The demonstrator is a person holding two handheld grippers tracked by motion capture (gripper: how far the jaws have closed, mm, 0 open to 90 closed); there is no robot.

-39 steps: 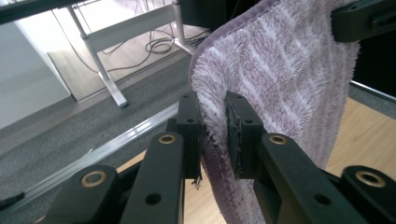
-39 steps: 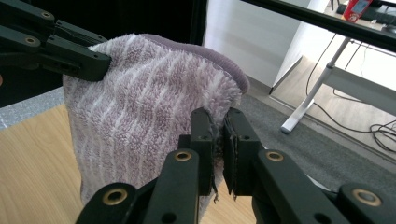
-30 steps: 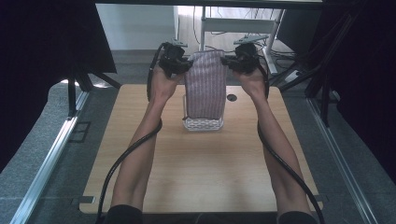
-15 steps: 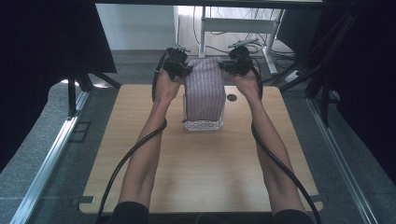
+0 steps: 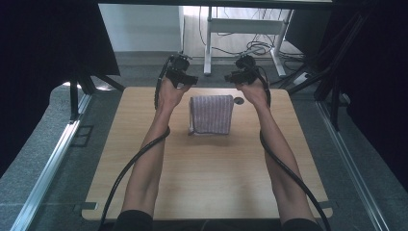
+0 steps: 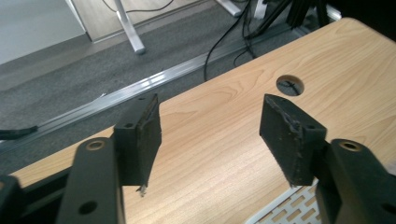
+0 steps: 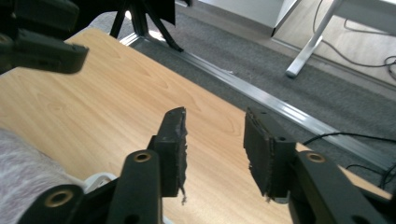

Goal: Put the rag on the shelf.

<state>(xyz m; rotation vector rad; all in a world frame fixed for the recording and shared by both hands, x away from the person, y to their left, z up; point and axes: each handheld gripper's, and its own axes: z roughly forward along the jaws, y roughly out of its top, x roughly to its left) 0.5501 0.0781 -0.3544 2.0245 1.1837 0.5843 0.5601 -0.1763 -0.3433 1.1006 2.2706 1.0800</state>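
Lying folded near the far edge of the wooden table [image 5: 207,168], a striped grey-purple cloth [image 5: 210,113] rests flat between the two hands, apart from both; no jaw touches it. In the left gripper view a white perforated edge [image 6: 285,212] (what it belongs to cannot be told) peeks in just below the right-hand jaw, and in the right gripper view the cloth's fuzzy surface [image 7: 23,172] sits low beside the left-hand jaw.

The table is pale wood grain with a round cable hole [image 5: 238,100] just beside the cloth's far right corner; the same hole shows beyond the left gripper's jaws. Grey carpet [image 5: 57,192] surrounds the table, an aluminium rail [image 5: 53,163] runs along its left side, and a white desk frame [image 5: 240,29] with loose cables stands beyond the far edge.

The left gripper [image 5: 180,72] is held above the far left edge, forearm stretched straight forward, its jaws spread wide with nothing between them. The right gripper [image 5: 245,72] mirrors it at the far right, jaws likewise parted and empty, black cables trailing back along both forearms.
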